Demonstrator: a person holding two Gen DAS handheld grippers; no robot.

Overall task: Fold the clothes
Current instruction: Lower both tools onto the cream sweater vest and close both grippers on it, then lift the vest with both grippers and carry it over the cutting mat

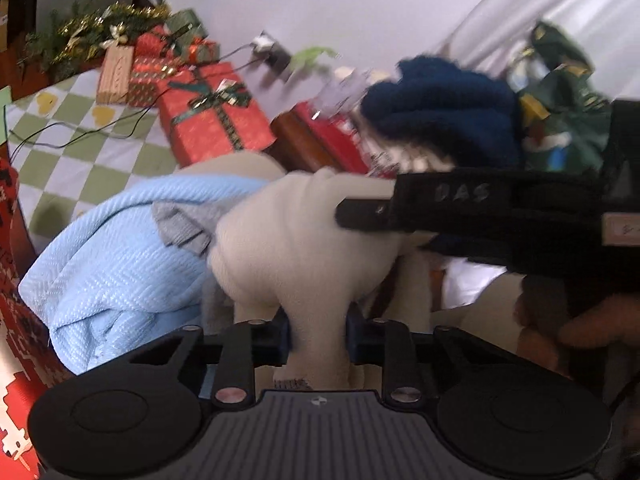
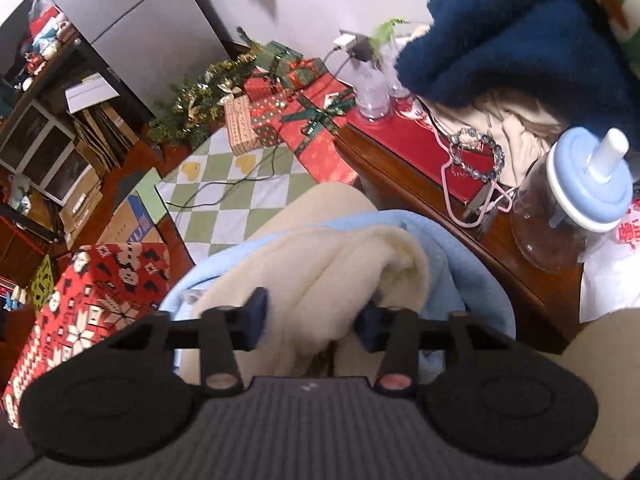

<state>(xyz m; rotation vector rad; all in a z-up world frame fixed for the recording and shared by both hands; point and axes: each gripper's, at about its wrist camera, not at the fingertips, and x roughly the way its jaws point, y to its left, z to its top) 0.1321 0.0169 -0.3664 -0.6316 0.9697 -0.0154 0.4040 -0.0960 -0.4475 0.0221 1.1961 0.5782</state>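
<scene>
A thick cream fleece garment [image 1: 296, 240] hangs bunched in front of me, and my left gripper [image 1: 318, 336] is shut on its lower fold. A light blue knit garment [image 1: 112, 264] with a grey cuff [image 1: 184, 224] lies under and beside it. My right gripper [image 1: 348, 214] comes in from the right, held by a hand [image 1: 560, 320], its tip on the cream cloth. In the right wrist view, my right gripper [image 2: 312, 320] holds a thick roll of the cream fleece [image 2: 340, 264] between its blue pads, with the light blue garment [image 2: 460, 264] wrapped around it.
A dark blue fleece [image 2: 520, 32] is heaped on the wooden table [image 2: 400, 168] to the right, near a jug with a blue lid [image 2: 576, 192] and a pink hanger [image 2: 456, 192]. Red gift boxes [image 1: 212, 120], cables and a checkered mat [image 2: 240, 196] lie beyond. A red patterned box [image 2: 92, 304] stands at the left.
</scene>
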